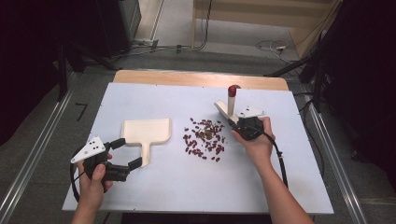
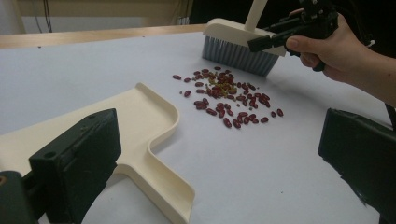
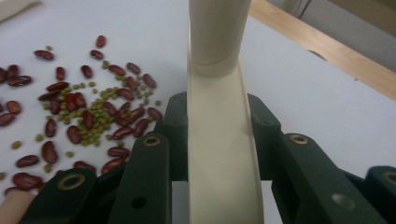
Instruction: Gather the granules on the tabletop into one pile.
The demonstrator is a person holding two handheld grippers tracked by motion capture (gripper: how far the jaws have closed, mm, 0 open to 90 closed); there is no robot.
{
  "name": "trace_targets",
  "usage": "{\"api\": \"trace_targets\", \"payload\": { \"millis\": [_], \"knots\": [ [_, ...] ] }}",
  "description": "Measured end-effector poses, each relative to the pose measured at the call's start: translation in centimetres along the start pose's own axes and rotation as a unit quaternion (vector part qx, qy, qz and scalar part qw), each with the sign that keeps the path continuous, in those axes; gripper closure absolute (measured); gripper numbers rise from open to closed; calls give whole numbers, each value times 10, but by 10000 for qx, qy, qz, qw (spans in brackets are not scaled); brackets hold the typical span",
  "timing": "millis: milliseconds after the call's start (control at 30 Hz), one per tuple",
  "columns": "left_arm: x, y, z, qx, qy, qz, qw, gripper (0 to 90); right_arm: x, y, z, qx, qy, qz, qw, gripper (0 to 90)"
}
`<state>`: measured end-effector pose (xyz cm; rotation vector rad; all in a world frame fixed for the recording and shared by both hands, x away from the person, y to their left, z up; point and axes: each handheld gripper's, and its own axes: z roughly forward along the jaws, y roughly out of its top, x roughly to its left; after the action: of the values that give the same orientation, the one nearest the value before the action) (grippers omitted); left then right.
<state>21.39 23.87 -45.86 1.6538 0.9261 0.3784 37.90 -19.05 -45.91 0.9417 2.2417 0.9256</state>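
A cream dustpan lies flat on the white table at the left, its handle pointing toward me. My left gripper stands open at that handle; the handle lies between the wide jaws, nearer the left one, with no pad pressing on it. Right of the pan is a scatter of red and small green beans. My right gripper is shut on a cream brush with a red-tipped handle, bristles down just behind the beans.
The wooden back edge of the table runs beyond the white sheet. Metal rails flank the table on both sides. Cables lie on the floor behind. Bare sheet stretches between my two hands.
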Motion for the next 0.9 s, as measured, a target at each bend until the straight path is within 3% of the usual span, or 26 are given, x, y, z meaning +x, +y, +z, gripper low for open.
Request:
{"api": "trace_targets", "payload": {
  "millis": [333, 467, 567, 700, 900],
  "knots": [
    [-1, 0, 1, 30, 14, 29, 10000, 0, 17, 1, -6, -60, 332, 10, 9994, 658],
    [-2, 0, 0, 14, 28, 13, 10000, 0, 24, 0, -8, -50, 328, -69, 9994, 658],
    [-1, 0, -1, -1, 39, 15, 10000, 0, 26, 0, -10, -74, 365, -32, 9993, 658],
    [0, 1, -2, -32, 53, -10, 10000, 0, 27, 1, -13, -70, 347, -154, 9993, 658],
    [2, 2, -6, -100, 74, -36, 9999, 0, 19, 4, -23, -247, 353, 36, 9991, 658]
  ]
}}
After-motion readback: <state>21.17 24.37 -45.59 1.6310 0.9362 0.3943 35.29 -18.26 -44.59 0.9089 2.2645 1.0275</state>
